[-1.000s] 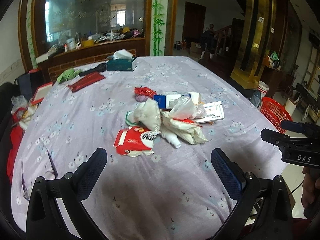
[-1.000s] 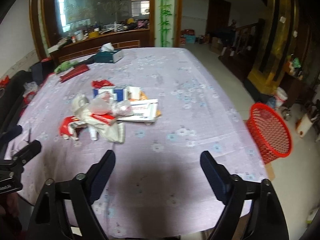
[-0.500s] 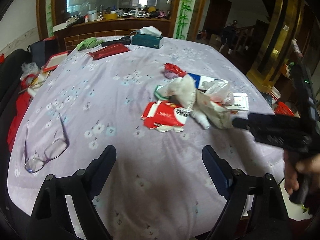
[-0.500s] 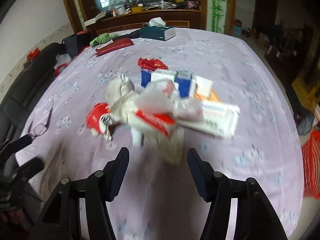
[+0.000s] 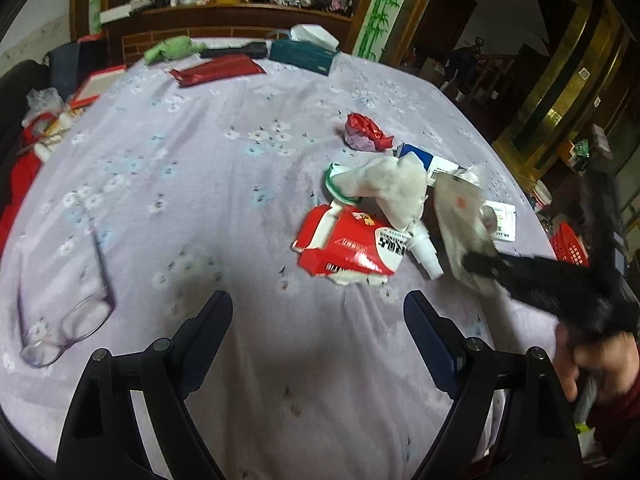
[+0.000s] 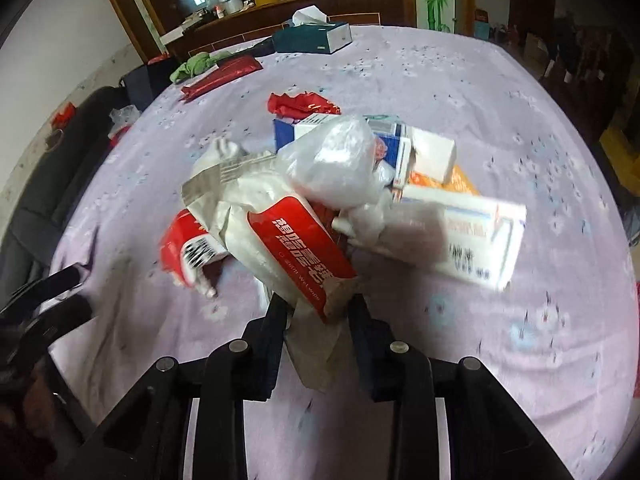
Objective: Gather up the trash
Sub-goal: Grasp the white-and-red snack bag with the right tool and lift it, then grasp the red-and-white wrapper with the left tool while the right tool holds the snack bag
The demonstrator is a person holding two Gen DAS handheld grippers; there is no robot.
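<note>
A trash pile lies mid-table on the lilac flowered cloth (image 5: 160,168). It holds a red wipe pack (image 5: 352,248), a crumpled white bag (image 5: 388,188), a red wrapper (image 5: 364,132), a clear plastic bag (image 6: 336,160) and a white medicine box (image 6: 472,236). My right gripper (image 6: 318,312) is shut on the near end of a white-and-red wet wipe pack (image 6: 292,236). In the left wrist view it reaches in from the right as a blurred black shape (image 5: 520,276). My left gripper (image 5: 318,312) hangs open over bare cloth, short of the pile, with nothing between its fingers.
Eyeglasses (image 5: 68,320) lie near the table's left front edge. A teal tissue box (image 5: 300,54), a red pouch (image 5: 216,70) and a green cloth (image 5: 168,48) sit at the far end. A red mesh basket (image 5: 568,244) stands on the floor beyond the right edge.
The right gripper has moved forward into the pile, and its jaws have narrowed from wide open onto the wet wipe pack. The left gripper stayed open, and its view shifted closer and leftward.
</note>
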